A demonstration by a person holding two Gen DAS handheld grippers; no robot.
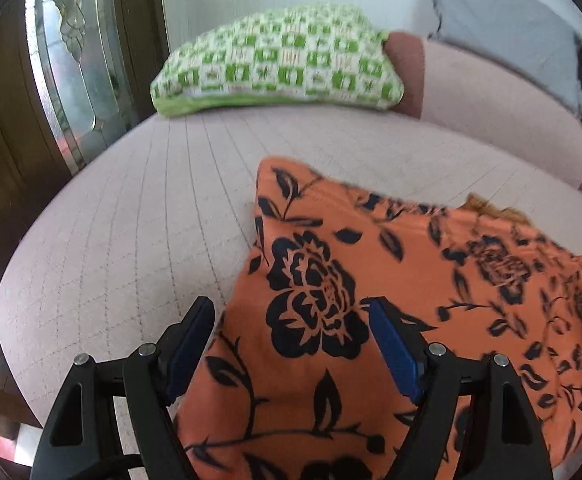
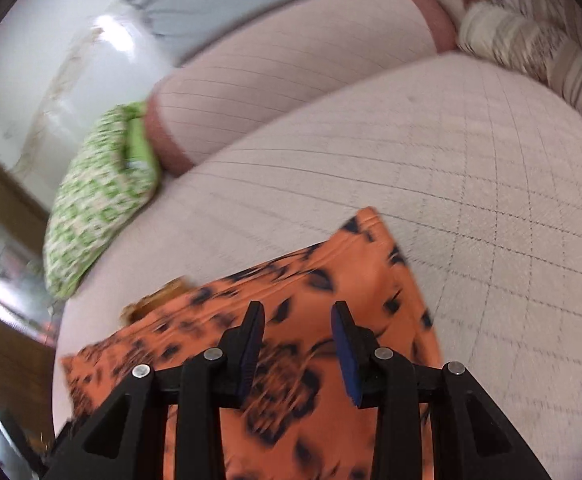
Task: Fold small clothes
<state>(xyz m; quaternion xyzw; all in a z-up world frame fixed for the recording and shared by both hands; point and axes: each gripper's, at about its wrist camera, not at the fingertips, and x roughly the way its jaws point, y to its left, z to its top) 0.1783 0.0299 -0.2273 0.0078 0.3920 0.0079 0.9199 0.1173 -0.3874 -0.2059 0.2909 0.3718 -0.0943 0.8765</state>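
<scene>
While both grippers hang over the cushion, here is how it reads:

Garment: an orange floral-print cloth (image 1: 391,320), dark roses and leaves on it, lies spread on the pale quilted sofa seat (image 1: 131,220), toward its near edge; in the right wrist view one corner (image 2: 367,220) points toward the back of the seat.

Left gripper: left gripper (image 1: 291,312) is over the cloth's left edge, jaws wide apart, blue pads showing, nothing between them but the fabric lying below; no pinch on it.

Right gripper: right gripper (image 2: 297,312) sits over the middle of the cloth, jaws partly apart with a clear gap, pads not pressing on anything. The picture is smeared, so whether the tips touch the fabric cannot be told.

Tan scrap: something yellowish-brown (image 2: 163,300) peeks out from under the cloth's far edge; too blurred to name.

Pillow: a green-and-white checked pillow (image 1: 279,60) rests at the back left corner of the seat, well apart from the cloth.

Backrest: a pink bolster cushion (image 2: 291,76) runs along the rear edge, a pale blue fabric (image 1: 503,28) above it.

Far right: striped cloth (image 2: 531,40) at the seat's back right corner.
</scene>
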